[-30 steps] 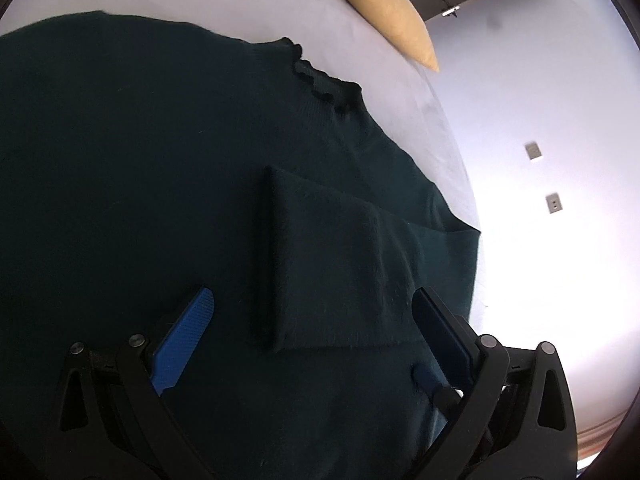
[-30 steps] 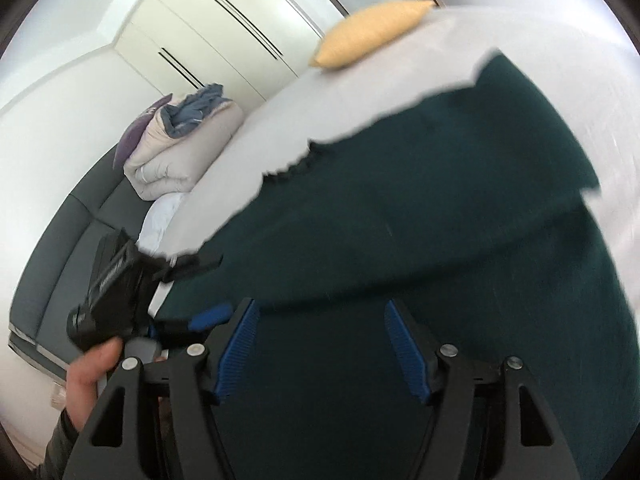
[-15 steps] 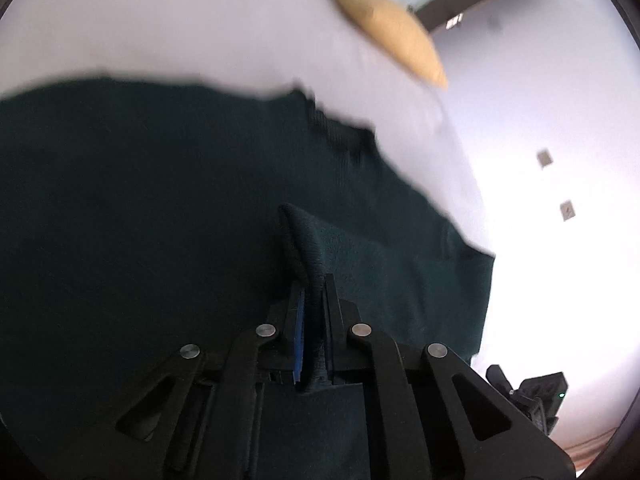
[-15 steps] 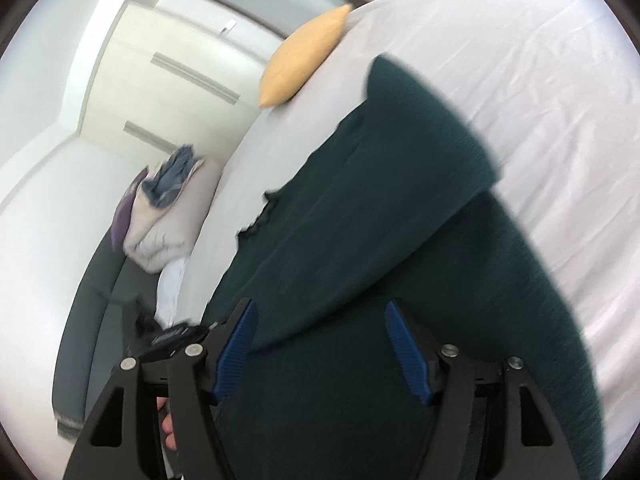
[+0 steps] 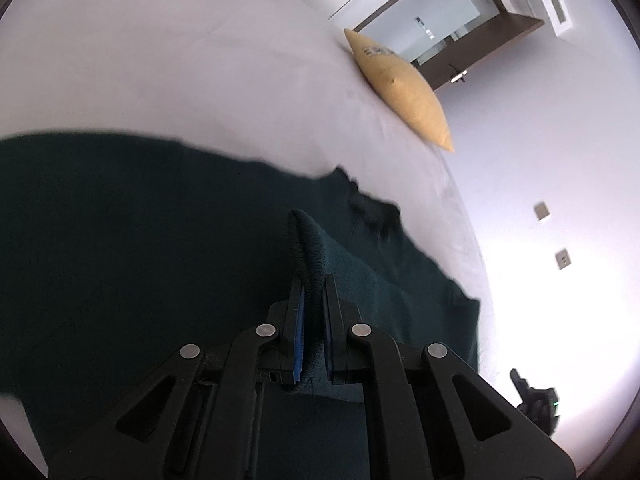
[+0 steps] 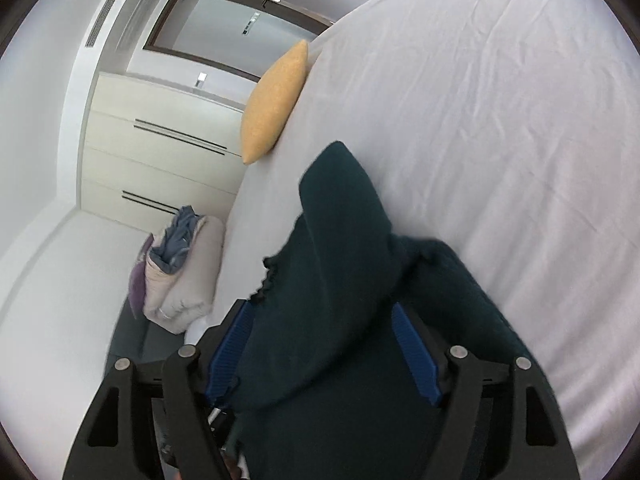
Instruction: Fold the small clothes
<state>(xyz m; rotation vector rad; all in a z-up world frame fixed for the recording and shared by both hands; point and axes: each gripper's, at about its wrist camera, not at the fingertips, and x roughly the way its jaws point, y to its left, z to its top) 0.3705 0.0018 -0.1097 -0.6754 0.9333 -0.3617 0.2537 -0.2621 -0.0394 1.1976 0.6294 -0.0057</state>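
Observation:
A dark green sweater [image 5: 140, 248] lies spread on a white bed [image 5: 160, 60]. My left gripper [image 5: 312, 296] is shut on the sweater's folded sleeve cuff [image 5: 306, 240], which stands up between the blue pads. In the right wrist view the sweater [image 6: 340, 280] lies between and over my right gripper [image 6: 324, 344], whose blue pads [image 6: 412, 352] stand wide apart. The frilled neckline [image 6: 266, 276] shows at its left edge.
A yellow pillow [image 5: 404, 88] lies at the bed's far edge, also in the right wrist view [image 6: 272, 104]. A pile of folded bedding [image 6: 180, 272] sits on a dark sofa beside the bed. White wardrobe [image 6: 152, 152] and a doorway stand behind.
My left gripper closed on the folded sleeve cuff and has lifted it. My right gripper swung round and moved in over the sweater, jaws still apart.

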